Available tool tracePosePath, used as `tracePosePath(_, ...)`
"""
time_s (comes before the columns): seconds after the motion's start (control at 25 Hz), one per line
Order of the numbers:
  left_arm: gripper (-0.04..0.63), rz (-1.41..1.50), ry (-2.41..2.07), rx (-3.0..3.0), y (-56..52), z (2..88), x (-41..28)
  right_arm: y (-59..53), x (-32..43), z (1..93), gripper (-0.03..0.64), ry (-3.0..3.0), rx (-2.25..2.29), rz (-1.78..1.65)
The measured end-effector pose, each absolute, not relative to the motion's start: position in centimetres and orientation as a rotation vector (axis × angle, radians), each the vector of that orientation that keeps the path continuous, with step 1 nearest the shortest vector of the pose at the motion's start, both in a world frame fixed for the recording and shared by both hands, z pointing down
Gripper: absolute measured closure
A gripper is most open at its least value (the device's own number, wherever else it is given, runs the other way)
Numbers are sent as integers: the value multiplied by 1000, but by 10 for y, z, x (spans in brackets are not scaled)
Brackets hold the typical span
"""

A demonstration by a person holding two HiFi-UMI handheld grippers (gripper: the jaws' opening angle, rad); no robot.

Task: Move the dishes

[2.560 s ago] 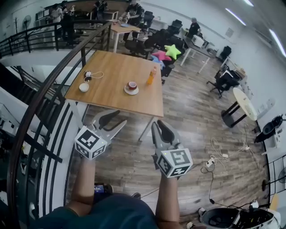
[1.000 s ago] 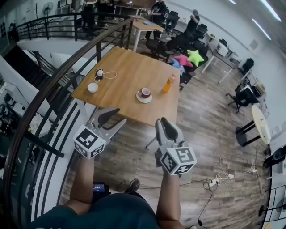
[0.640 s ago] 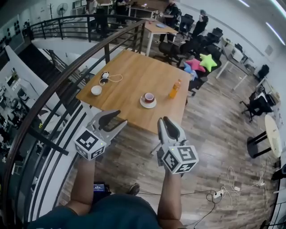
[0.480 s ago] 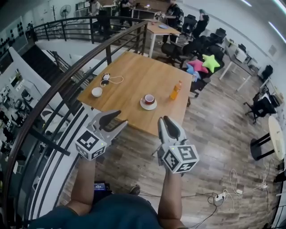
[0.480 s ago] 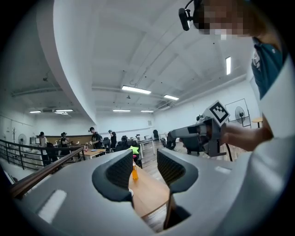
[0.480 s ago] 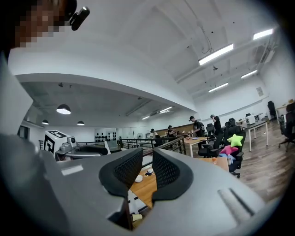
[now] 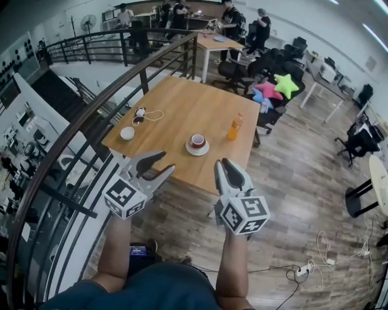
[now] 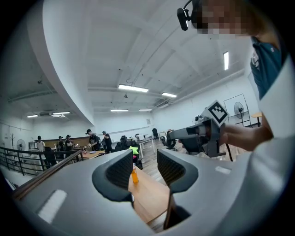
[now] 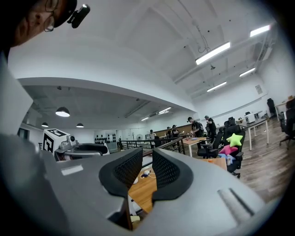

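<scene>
The cup [image 7: 197, 140] sits on its saucer [image 7: 197, 152] near the front edge of the table [image 7: 176, 100]. It is at about 1 o'clock from the left gripper [image 7: 168, 161] and 11 o'clock from the right gripper [image 7: 227, 164], well apart from both. A white bowl [image 7: 127, 132] lies by the table's left edge, at 11 o'clock from the left gripper.

Both grippers are held level, side by side, short of the table and over the floor [image 7: 285, 181]. The left gripper's jaws stand apart with nothing between them; its own view shows only the distant bottle [image 7: 232, 128] through the gap. The right gripper's jaws are a narrow slit apart and also hold nothing (the bowl and a cable [image 7: 147, 114] show far beyond the slit).

The table is square, of light wood. The orange bottle stands upright at 2 o'clock from the cup, and the cable lies looped at 12 o'clock from the bowl. A dark railing [image 7: 79, 130] curves along the table's left side, with a lower level beyond it. At 1 o'clock past the table are office chairs [image 7: 233, 68] and a green star cushion [image 7: 286, 85]. At 12 o'clock people [image 7: 229, 15] stand around a desk [image 7: 215, 42]. The floor is wood plank, with a power strip [image 7: 306, 269] at 4 o'clock from the right gripper.
</scene>
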State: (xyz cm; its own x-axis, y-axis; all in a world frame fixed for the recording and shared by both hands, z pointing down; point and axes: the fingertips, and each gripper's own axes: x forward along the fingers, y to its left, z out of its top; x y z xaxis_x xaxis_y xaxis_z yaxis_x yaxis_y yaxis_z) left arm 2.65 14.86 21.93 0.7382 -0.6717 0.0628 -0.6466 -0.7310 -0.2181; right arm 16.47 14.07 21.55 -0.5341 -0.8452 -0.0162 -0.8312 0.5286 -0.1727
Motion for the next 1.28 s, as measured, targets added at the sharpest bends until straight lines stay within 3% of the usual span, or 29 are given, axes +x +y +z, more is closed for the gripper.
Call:
tracePosePath(0.64, 431, -109, 831, -2903, 12, 249, 41, 36, 180, 235, 566, 2582, -1764, -230)
tracePosePath(1.28, 431, -13, 670, -3010, -134, 262, 7, -82, 142, 243, 566, 2512, -1991, -266)
